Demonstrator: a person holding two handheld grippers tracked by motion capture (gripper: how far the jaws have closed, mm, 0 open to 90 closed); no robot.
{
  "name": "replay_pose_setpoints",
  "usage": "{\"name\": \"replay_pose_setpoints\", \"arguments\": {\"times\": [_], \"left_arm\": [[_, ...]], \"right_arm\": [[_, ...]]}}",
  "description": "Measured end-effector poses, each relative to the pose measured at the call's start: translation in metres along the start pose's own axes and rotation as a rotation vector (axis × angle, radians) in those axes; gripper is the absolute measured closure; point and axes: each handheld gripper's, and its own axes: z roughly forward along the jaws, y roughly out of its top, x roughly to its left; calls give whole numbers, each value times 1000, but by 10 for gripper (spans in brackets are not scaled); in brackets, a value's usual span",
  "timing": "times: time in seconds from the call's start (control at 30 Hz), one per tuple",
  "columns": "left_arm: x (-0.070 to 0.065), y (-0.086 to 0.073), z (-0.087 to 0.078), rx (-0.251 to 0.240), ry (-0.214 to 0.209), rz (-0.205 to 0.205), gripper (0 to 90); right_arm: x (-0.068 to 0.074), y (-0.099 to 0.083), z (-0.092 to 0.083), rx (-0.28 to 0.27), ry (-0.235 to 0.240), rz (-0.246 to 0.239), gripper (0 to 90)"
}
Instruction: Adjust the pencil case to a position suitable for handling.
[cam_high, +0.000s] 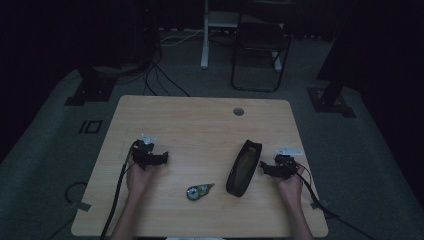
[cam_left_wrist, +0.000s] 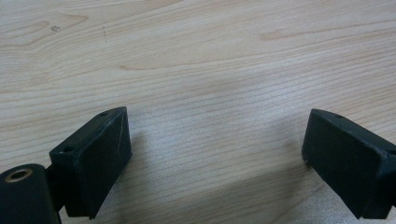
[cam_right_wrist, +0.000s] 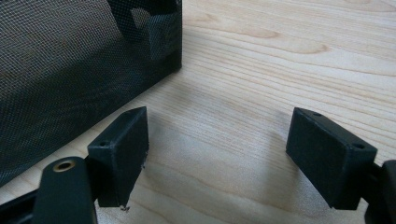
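A black mesh pencil case (cam_high: 243, 167) lies open on the wooden table (cam_high: 200, 120), right of centre. A small correction-tape dispenser (cam_high: 198, 190) rests near the front, left of the case. My left gripper (cam_high: 163, 158) sits on the table's left side, held in a hand, jaws wide apart over bare wood (cam_left_wrist: 215, 154). My right gripper (cam_high: 263, 168) is just right of the case, open, with nothing between its jaws (cam_right_wrist: 217, 154). The case's mesh wall (cam_right_wrist: 70, 60) stands close beside the right gripper's left jaw, apart from it.
A round cable hole (cam_high: 238, 111) sits near the table's far edge. Cables trail from both grippers off the front edge. A dark chair (cam_high: 260, 45) and a white stand (cam_high: 205, 35) are on the floor behind the table.
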Motion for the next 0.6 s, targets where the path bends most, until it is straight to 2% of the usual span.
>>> {"name": "replay_pose_setpoints", "arguments": {"times": [0.07,0.1,0.17,0.37,0.5,0.53,0.57,0.6], "left_arm": [[0,0,-2,-2,0,1,105],[-1,1,-2,-1,0,1,164],[-3,1,-4,0,-2,1,228],[-10,2,-8,16,-16,7,321],[-16,3,-14,16,-108,-10,357],[-16,3,-14,16,-108,-10,357],[-25,5,-21,-9,-142,5,357],[-29,5,-24,-17,-160,12,357]], "right_arm": [[0,0,0,0,0,0,210],[0,0,0,0,0,0,210],[0,0,0,0,0,0,210],[0,0,0,0,0,0,210],[1,-2,-2,0,8,-6,211],[1,-2,-2,0,8,-6,211],[2,-2,-3,-1,13,-4,217],[2,-3,-7,4,47,12,234]]}}
